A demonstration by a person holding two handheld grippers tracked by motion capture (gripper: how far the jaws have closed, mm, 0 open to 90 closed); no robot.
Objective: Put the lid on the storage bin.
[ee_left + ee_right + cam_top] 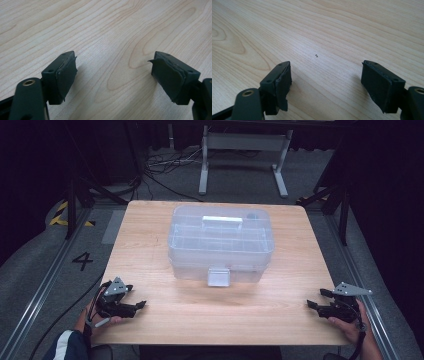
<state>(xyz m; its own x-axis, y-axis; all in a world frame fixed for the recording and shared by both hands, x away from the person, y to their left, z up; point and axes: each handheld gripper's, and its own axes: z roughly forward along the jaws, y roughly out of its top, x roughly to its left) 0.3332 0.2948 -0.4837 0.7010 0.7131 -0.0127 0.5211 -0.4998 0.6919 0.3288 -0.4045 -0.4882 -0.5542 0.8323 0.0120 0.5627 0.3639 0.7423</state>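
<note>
Your left gripper (pixel 141 304) and right gripper (pixel 311 304), jaws apart and empty, flank the clear plastic lidded storage box (pixel 220 242), equally near; its long axis runs crosswise between them, farther up the table.

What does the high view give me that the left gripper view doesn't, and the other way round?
High view: the clear plastic box in the middle of the table, lid on, white handle on top and latch facing the person; also the right gripper near the table's right front corner, well apart from the box.

Left gripper view: the worn, ragged edges of the pads, close up, with nothing between the open jaws.

Both: the left gripper, open, and the wooden table beneath it.
</note>
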